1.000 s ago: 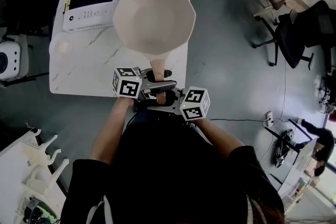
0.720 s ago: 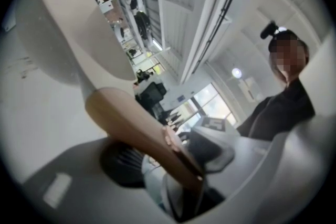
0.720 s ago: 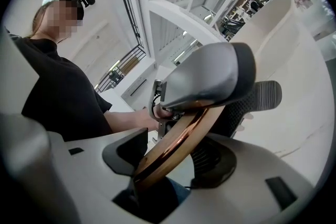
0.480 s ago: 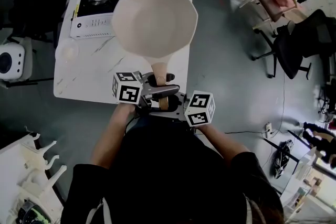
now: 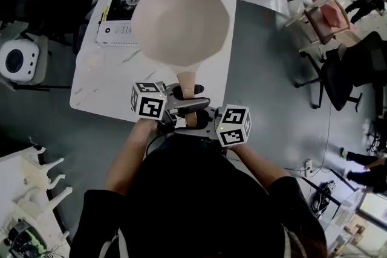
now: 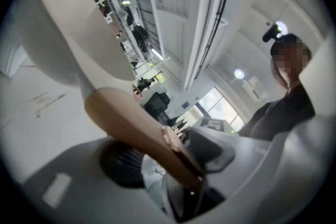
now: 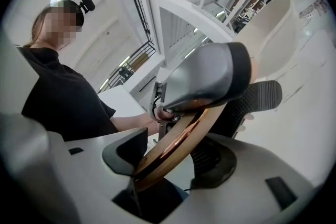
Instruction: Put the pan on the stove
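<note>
Two hand-held grippers on one load. The left hand-held gripper (image 5: 184, 98) and the right hand-held gripper (image 5: 195, 119) are both clamped on the wooden handle (image 5: 186, 78) of the pan (image 5: 180, 24). Each gripper view shows the handle running between that gripper's jaws with the pads pressed on it, the left further up the handle and the right at its tail end.

Pan position: carried out in front of the person, bowl up, over the far right part of the table (image 5: 109, 81). Judged to be lifted clear of the table, since the left gripper view looks along its underside with bare tabletop below.

Progress: the pick-up looks done. The stove (image 5: 121, 6) sits at the table's far left corner, and the pan's rim overlaps it in the head view but is not centred on the burner. Left to do, as I judge it: carry the pan further left, lower it onto the burner, let go.

Not resolved:
- The stove's right side and part of the burner are hidden behind the pan.
- The height of the pan above the stove cannot be read.
- A pale round thing (image 5: 92, 57) lies near the table's left edge, too faint to identify.
- The pan's inside looks empty.
</note>
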